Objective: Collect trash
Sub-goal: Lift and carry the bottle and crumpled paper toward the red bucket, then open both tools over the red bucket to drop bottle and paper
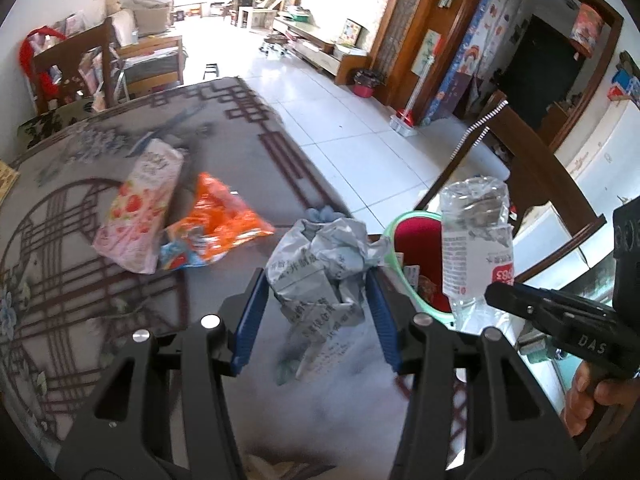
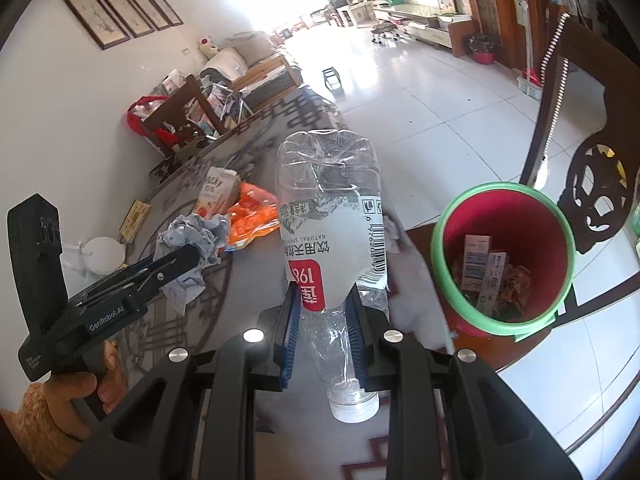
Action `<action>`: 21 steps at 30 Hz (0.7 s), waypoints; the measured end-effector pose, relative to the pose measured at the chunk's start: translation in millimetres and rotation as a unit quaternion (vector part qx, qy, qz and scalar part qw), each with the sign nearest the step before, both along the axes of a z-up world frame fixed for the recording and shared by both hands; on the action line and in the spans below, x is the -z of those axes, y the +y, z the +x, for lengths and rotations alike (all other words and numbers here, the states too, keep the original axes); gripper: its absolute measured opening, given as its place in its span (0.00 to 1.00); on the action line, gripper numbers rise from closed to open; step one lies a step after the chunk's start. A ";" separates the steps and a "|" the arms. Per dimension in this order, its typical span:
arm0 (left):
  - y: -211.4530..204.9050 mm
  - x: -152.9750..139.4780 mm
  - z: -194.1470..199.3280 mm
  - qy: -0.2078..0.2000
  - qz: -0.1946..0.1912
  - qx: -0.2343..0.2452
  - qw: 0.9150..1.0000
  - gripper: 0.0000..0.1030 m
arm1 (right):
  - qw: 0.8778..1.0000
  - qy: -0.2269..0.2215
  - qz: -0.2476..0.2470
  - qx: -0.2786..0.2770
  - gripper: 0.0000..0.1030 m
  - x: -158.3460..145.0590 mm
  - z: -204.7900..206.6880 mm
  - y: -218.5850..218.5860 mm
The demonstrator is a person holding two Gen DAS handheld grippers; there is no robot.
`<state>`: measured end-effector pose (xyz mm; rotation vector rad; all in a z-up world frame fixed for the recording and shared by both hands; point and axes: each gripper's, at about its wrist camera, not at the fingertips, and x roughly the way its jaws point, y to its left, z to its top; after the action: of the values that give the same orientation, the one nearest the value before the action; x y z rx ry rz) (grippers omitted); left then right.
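My left gripper is shut on a crumpled grey plastic wrapper and holds it above the table. It also shows in the right wrist view. My right gripper is shut on a crushed clear water bottle, cap toward the camera, held upside down left of the bin; the bottle also shows in the left wrist view. A red bin with a green rim stands to the right and holds several wrappers and boxes. A pink snack box and an orange packet lie on the table.
The patterned grey tablecloth covers the table. A dark wooden chair stands behind the bin. A white tissue lies near the bin. A white round object sits at the table's left. Tiled floor lies beyond.
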<state>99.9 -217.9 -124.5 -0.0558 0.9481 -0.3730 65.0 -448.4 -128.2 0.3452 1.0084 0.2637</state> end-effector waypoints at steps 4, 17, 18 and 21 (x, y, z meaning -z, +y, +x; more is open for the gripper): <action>-26.4 -1.4 7.3 0.000 -0.005 0.022 1.000 0.47 | 1.000 -0.001 0.001 0.022 0.22 -0.1 1.4 -24.9; -92.6 -1.4 28.0 -0.009 0.001 0.066 0.998 0.47 | 0.997 0.006 -0.001 0.080 0.22 6.7 16.2 -94.9; -96.0 0.3 30.9 -0.007 0.002 0.068 0.998 0.47 | 0.997 0.007 -0.001 0.082 0.22 7.8 18.5 -98.9; -102.5 4.9 36.2 -0.001 0.002 0.070 0.998 0.47 | 0.996 0.012 -0.001 0.090 0.22 13.0 24.8 -109.7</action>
<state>136.0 -320.3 -129.4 0.0148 0.9524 -0.5004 89.8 -558.1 -141.3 0.4346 0.9953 0.0958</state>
